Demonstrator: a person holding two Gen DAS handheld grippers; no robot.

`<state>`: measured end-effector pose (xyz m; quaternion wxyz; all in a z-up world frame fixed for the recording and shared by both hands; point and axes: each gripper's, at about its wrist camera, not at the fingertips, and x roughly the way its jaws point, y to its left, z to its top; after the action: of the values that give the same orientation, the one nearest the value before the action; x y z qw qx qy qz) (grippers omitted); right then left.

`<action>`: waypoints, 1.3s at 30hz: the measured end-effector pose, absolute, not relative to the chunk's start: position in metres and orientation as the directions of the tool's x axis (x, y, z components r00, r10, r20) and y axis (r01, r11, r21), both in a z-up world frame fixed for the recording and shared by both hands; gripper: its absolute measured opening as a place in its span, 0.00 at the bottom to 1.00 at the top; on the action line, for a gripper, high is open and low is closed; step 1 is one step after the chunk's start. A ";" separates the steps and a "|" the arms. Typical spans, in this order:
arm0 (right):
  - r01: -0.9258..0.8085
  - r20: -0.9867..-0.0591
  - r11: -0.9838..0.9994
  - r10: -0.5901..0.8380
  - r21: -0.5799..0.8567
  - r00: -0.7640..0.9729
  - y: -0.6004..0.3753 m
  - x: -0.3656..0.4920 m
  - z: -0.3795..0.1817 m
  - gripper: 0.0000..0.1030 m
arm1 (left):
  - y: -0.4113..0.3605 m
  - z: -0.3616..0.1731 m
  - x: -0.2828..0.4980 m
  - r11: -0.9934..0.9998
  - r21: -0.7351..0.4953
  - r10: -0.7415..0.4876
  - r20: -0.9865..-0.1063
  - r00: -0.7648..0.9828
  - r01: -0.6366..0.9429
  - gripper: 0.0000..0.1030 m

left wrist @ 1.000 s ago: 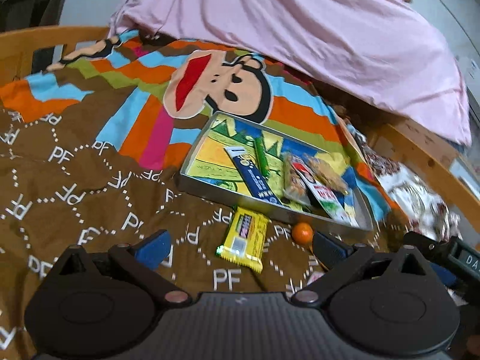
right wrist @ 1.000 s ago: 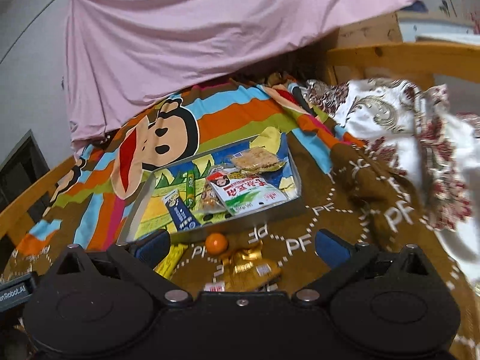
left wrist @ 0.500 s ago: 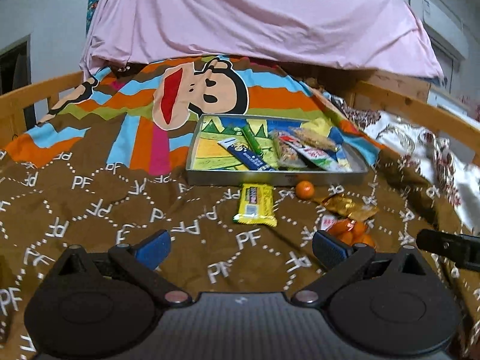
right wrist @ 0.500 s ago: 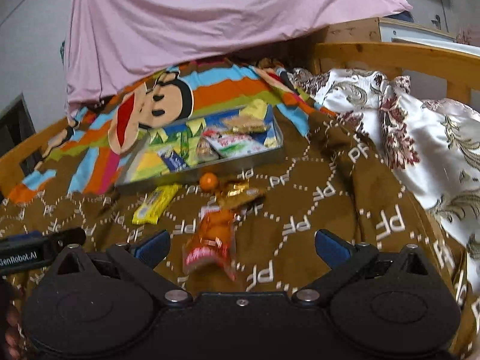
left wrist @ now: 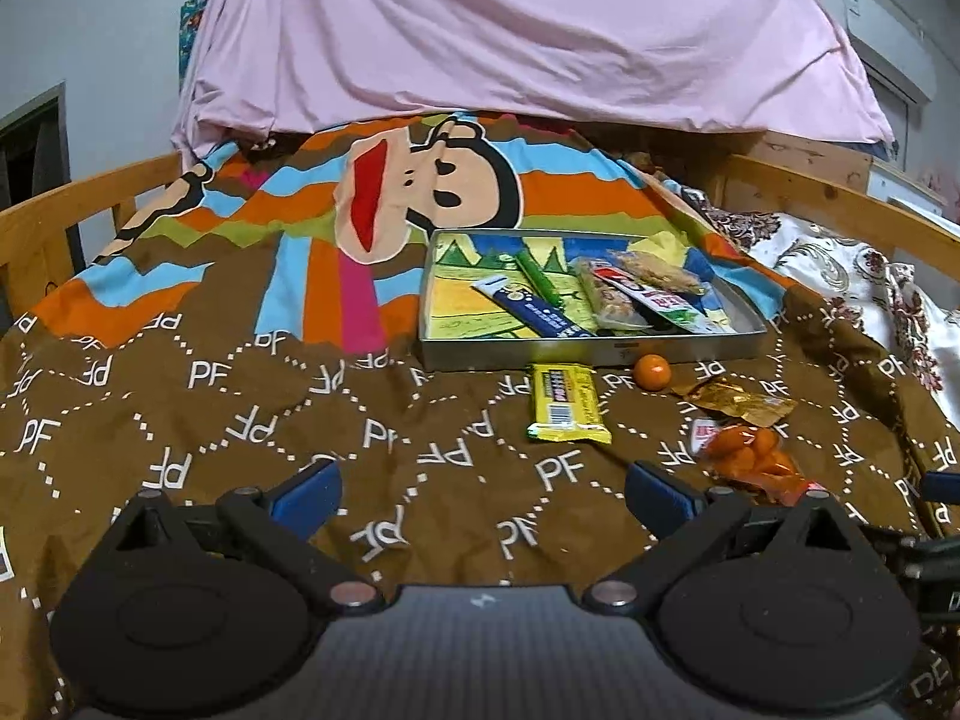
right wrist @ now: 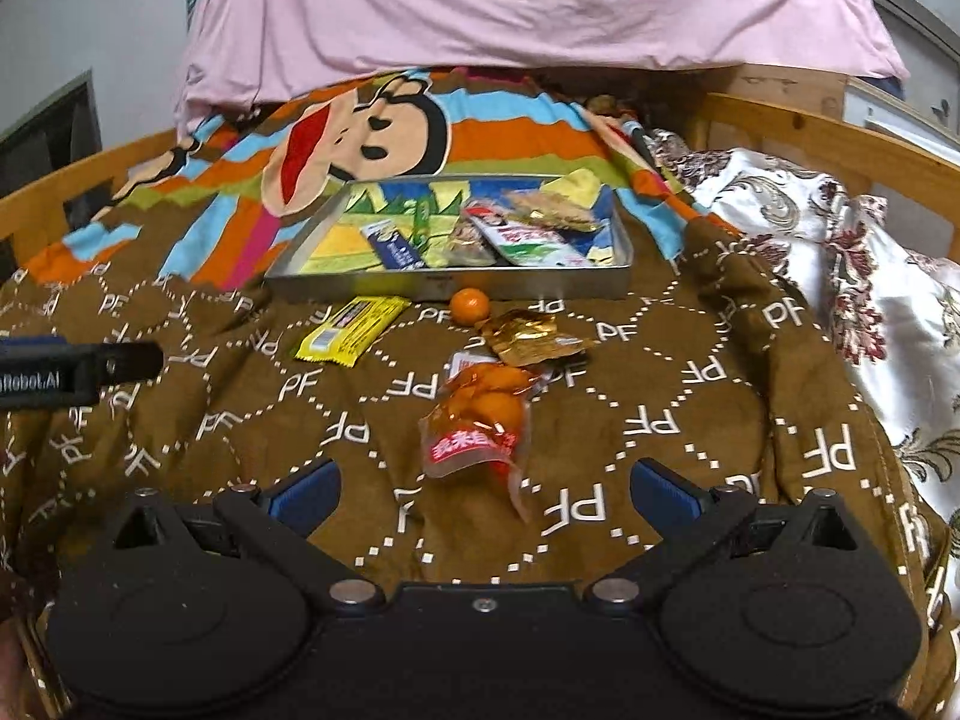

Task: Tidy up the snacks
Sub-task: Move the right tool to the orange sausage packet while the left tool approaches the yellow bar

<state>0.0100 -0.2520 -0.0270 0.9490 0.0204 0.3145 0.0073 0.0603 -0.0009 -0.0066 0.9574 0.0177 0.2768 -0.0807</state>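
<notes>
Both tools released, empty: left tool (left wrist: pixel 480 492), right tool (right wrist: pixel 483 483). Orange pouch (right wrist: pixel 480 420), yellow bar (right wrist: pixel 351 330), gold wrapper (right wrist: pixel 531 336), orange ball (right wrist: pixel 469 306) lie on blanket (right wrist: pixel 660 420) before tray (right wrist: pixel 450 286). Risk: ball rolls, slick pouch slips.

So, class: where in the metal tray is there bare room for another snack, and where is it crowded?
The tray's left end is bare, between its left wall and the blue bar. The right half is crowded: green stick, overlapping packets. On the blanket, the left side beyond the yellow bar is free.
</notes>
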 end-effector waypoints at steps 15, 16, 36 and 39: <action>-0.024 -0.632 0.998 0.054 0.055 0.773 -0.242 0.030 -0.037 0.99 | 0.012 -0.014 0.079 0.993 -0.040 -0.115 -0.554 0.824 0.112 1.00; -0.025 -0.634 0.998 0.053 0.052 0.772 -0.242 0.031 -0.038 0.99 | 0.012 -0.014 0.080 0.993 -0.040 -0.113 -0.555 0.824 0.110 1.00; 0.019 -0.642 0.997 0.030 0.070 0.766 -0.251 0.050 -0.042 0.99 | -0.008 -0.032 0.116 0.989 -0.045 -0.138 -0.580 0.803 0.138 1.00; 0.022 -0.640 0.998 0.026 0.066 0.768 -0.253 0.054 -0.041 0.99 | -0.011 -0.034 0.123 0.990 -0.054 -0.139 -0.583 0.801 0.132 1.00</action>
<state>0.0541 -0.2535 -0.0415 0.9395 0.0348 0.3408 0.0010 0.1233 -0.0108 -0.0342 0.9488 -0.0055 0.3076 -0.0713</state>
